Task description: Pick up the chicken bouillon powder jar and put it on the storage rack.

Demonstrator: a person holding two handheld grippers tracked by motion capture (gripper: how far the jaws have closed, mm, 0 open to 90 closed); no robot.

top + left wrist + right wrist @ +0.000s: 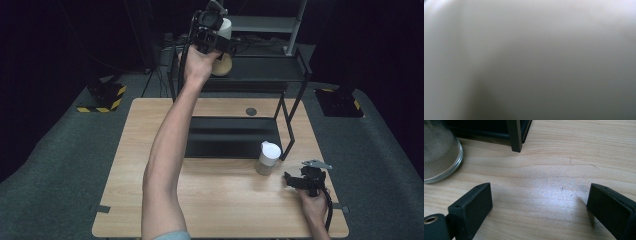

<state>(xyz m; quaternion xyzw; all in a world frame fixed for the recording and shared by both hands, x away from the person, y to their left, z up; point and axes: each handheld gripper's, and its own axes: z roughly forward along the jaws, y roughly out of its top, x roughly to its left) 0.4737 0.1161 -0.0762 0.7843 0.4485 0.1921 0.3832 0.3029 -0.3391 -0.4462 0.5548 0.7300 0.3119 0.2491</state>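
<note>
My left gripper point(214, 37) is held high at the far side, above the black rack's top shelf point(265, 70). It is shut on a jar point(223, 65) with a white lid and sandy contents, and the jar hangs just over the shelf's left end. In the left gripper view a pale blurred surface point(530, 55) sits right against the lens. A second, similar jar point(268, 158) point(439, 152) stands upright on the wooden table point(150, 165) by the rack's front right post. My right gripper point(295, 179) point(539, 195) rests low on the table to the right of it, open, with bare wood between its fingers.
The black rack has a lower tray point(230, 136) on the table and thin posts point(291, 127) point(515, 135) close to the standing jar. The raised left forearm crosses the table's left half. A round grey disc point(251, 111) lies near the table's far edge.
</note>
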